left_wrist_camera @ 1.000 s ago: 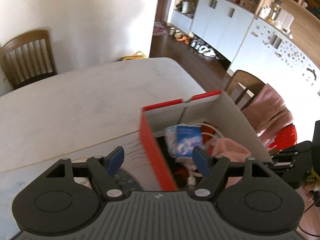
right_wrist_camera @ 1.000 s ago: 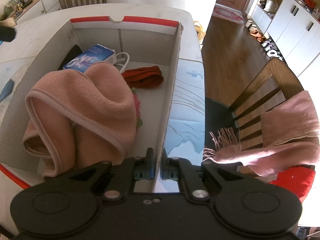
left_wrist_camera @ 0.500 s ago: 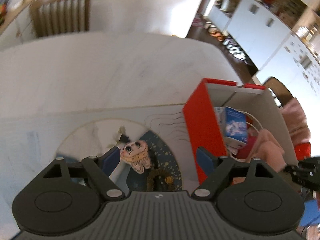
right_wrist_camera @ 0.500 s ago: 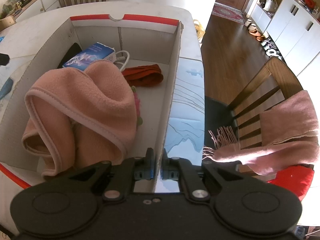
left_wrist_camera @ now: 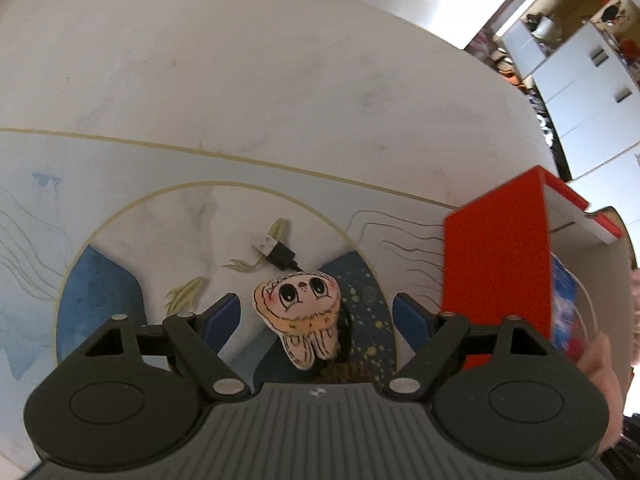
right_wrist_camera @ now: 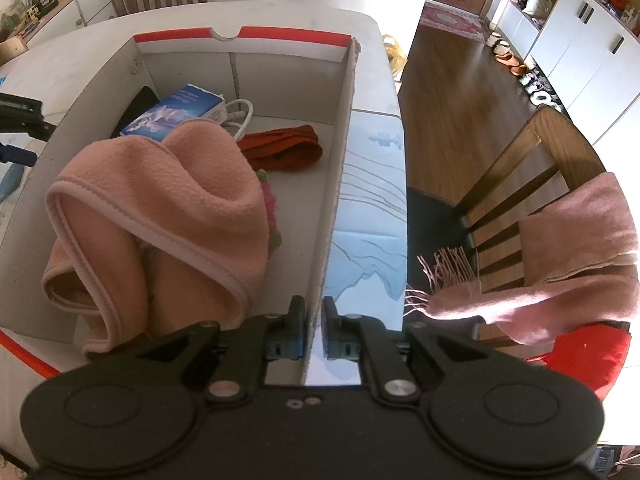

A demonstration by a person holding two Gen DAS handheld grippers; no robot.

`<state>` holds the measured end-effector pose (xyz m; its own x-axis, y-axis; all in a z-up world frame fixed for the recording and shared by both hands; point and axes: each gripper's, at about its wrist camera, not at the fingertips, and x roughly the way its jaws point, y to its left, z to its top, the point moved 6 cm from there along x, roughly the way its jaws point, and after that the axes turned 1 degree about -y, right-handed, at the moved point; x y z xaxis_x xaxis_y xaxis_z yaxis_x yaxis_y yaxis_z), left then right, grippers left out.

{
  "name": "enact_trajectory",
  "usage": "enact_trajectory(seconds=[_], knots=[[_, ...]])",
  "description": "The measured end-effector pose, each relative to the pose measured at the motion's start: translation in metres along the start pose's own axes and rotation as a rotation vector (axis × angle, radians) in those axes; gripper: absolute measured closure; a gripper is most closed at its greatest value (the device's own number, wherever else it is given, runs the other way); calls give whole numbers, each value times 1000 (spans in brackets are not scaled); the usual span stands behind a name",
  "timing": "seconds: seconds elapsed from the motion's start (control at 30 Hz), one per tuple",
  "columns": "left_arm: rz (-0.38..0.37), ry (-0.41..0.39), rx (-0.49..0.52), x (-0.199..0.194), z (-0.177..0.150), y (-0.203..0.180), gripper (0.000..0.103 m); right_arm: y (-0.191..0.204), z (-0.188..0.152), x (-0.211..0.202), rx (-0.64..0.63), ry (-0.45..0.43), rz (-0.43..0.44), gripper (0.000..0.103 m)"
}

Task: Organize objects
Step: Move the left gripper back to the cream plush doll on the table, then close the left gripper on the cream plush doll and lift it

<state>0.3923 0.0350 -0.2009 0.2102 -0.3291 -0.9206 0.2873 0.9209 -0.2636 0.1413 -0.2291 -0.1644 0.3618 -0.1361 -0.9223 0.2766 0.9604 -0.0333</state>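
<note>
Left gripper (left_wrist_camera: pixel 316 314) has dropped over the plush toy (left_wrist_camera: pixel 299 308), fingers (left_wrist_camera: pixel 222 318) just widened.

A home dining room: wooden chair (right_wrist_camera: pixel 536 184), white cupboards (right_wrist_camera: pixel 592 52), shoes (right_wrist_camera: pixel 508 56) lined up on wooden floor (right_wrist_camera: pixel 452 92)

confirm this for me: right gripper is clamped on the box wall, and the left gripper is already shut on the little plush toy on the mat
Not quite. In the left wrist view the left gripper is open; the plush toy lies between its fingers, untouched. The right gripper is indeed clamped on the box wall.
</note>
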Motion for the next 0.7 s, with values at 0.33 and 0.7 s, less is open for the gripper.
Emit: enact_trajectory(seconds=[0.33,0.7], knots=[[62,-20,43,14,2,-5,24,-1,-2,4,4,9,7,95],[78,-10,108,19,-6,-10,52,0,-2,4,1,7,10,97]])
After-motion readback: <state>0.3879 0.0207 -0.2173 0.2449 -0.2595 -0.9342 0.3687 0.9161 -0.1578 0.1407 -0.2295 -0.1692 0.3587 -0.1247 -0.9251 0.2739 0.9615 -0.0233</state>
